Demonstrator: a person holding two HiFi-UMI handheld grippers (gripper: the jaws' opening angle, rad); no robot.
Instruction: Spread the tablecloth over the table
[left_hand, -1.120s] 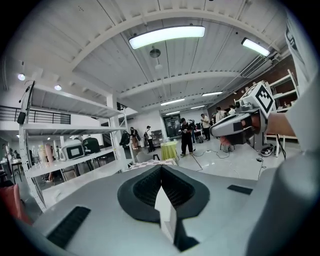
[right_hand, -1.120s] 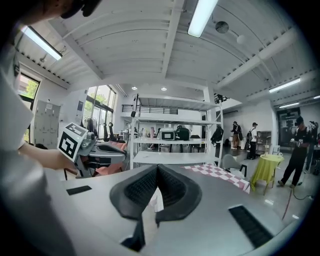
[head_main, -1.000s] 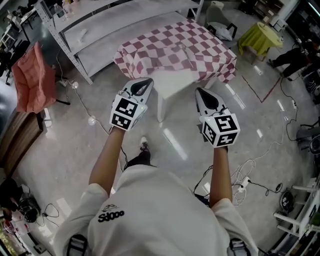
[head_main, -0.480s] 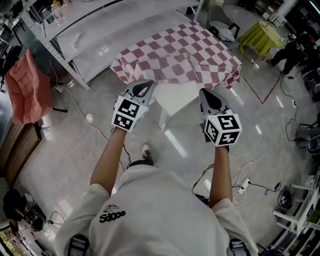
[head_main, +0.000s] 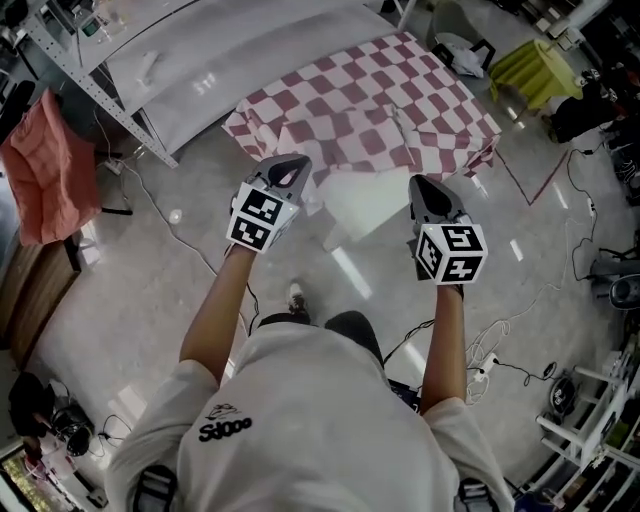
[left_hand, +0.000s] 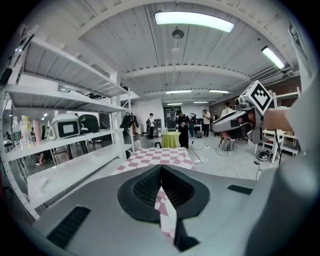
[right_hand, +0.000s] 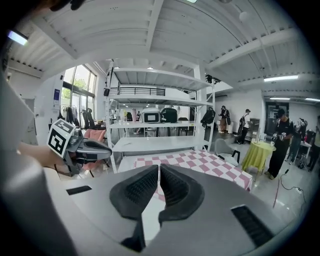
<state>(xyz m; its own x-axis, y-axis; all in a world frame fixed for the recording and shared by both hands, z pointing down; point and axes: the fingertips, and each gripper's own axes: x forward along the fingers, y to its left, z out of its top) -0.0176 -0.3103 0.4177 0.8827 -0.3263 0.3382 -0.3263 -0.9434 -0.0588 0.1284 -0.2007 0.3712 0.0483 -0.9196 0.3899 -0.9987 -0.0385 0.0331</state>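
Observation:
A pink-and-white checked tablecloth (head_main: 370, 100) covers the far part of a white table (head_main: 365, 205), whose near end shows bare. My left gripper (head_main: 288, 168) is at the cloth's near left corner, shut on it. A checked strip (left_hand: 167, 215) hangs between its closed jaws in the left gripper view. My right gripper (head_main: 422, 185) is at the near right edge, jaws closed with a pale fold of cloth (right_hand: 150, 205) under them. Beyond each gripper's jaws the tablecloth (right_hand: 200, 162) stretches away over the table.
Grey metal shelving (head_main: 150, 70) runs behind and left of the table. An orange-red cloth (head_main: 45, 170) hangs at the left. A yellow-green covered table (head_main: 535, 70), a chair (head_main: 455, 40) and floor cables (head_main: 490, 360) lie to the right. Several people (right_hand: 277, 140) stand far off.
Both grippers have drawn back toward me and dropped a little, still shut at the cloth's near edge. The table sits slightly further right in the head view.

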